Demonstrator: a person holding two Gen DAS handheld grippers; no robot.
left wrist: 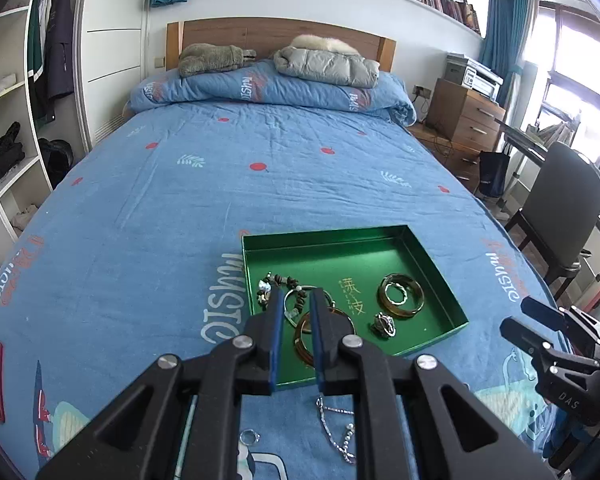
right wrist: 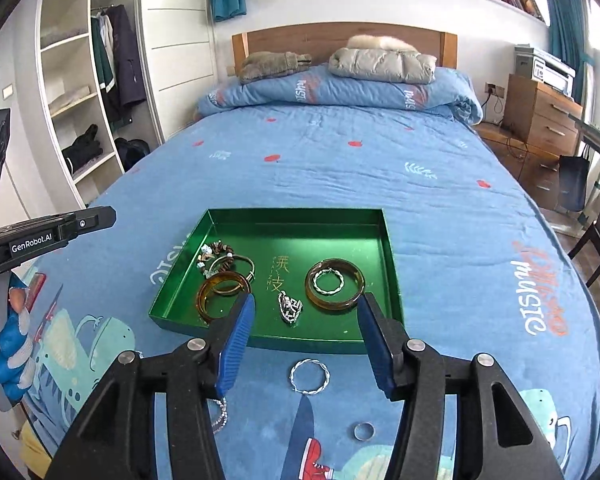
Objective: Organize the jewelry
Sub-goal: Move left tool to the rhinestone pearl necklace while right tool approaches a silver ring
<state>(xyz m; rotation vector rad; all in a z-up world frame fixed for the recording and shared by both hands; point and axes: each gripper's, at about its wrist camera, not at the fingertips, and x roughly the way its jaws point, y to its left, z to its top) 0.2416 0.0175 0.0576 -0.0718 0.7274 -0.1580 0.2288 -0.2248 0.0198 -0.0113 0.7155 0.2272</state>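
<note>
A green tray (left wrist: 448, 304) (right wrist: 388, 240) lies on the blue bedspread. It holds two amber bangles (right wrist: 334, 286) (right wrist: 220, 294), a beaded bracelet (right wrist: 216, 256), a silver chain clump (right wrist: 290, 306) and a twisted silver ring inside the right bangle (right wrist: 328, 281). On the bed in front of the tray lie a twisted silver hoop (right wrist: 310, 376), a plain ring (right wrist: 364, 431) and a silver chain (left wrist: 336, 428). My left gripper (left wrist: 296, 300) hovers over the tray's near left part, jaws narrowly apart and empty. My right gripper (right wrist: 306, 306) is open wide above the hoop.
A folded duvet (left wrist: 268, 88) with coats lies at the bed's head. A wardrobe (left wrist: 16, 120) stands left. A dresser (left wrist: 464, 116) and chair (left wrist: 560, 208) stand right. A small ring (left wrist: 247, 436) lies near my left gripper's base.
</note>
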